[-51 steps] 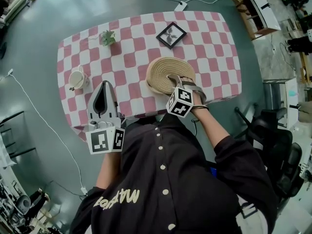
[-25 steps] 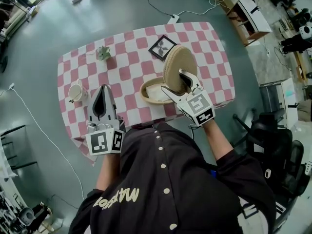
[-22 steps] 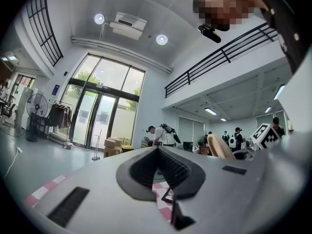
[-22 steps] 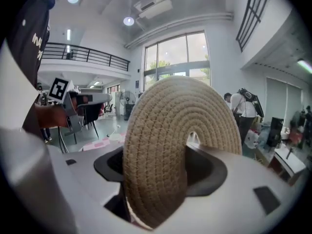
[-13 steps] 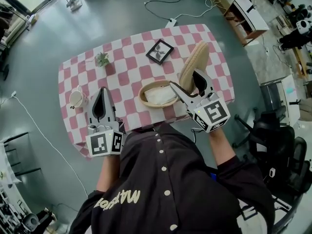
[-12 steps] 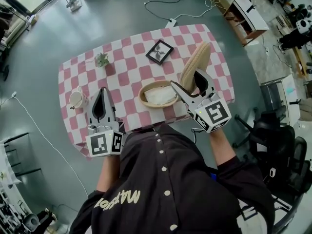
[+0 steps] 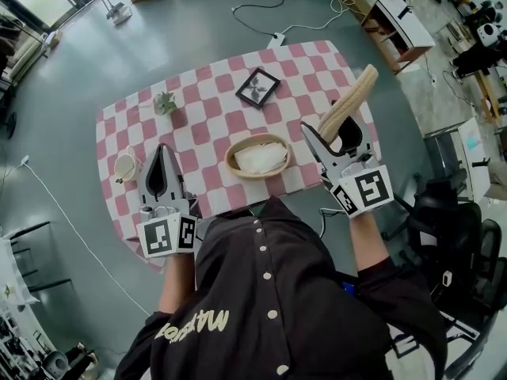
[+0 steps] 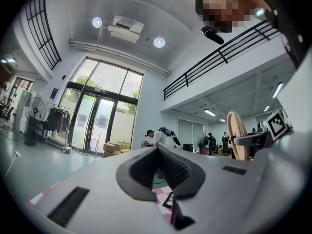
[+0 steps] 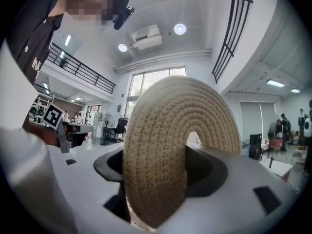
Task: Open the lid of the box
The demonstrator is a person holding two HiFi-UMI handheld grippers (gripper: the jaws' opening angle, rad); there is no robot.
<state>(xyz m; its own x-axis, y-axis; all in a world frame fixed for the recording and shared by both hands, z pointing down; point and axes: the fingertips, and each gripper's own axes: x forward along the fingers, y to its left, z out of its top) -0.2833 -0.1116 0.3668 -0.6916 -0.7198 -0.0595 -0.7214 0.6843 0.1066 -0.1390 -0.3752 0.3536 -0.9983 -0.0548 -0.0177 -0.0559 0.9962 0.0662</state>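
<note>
Lid tight between wide-set jaws of right claw.

The right gripper clamps the round woven lid, which stands on edge between its jaws.

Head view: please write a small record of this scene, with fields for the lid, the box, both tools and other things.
lid: off the box, gripped on edge above the right side of the table
right tool: shut on lid
box: open, white material inside
left tool: shut, empty, over the near left part of the table
other things: picture frame, small plant, cup
</note>
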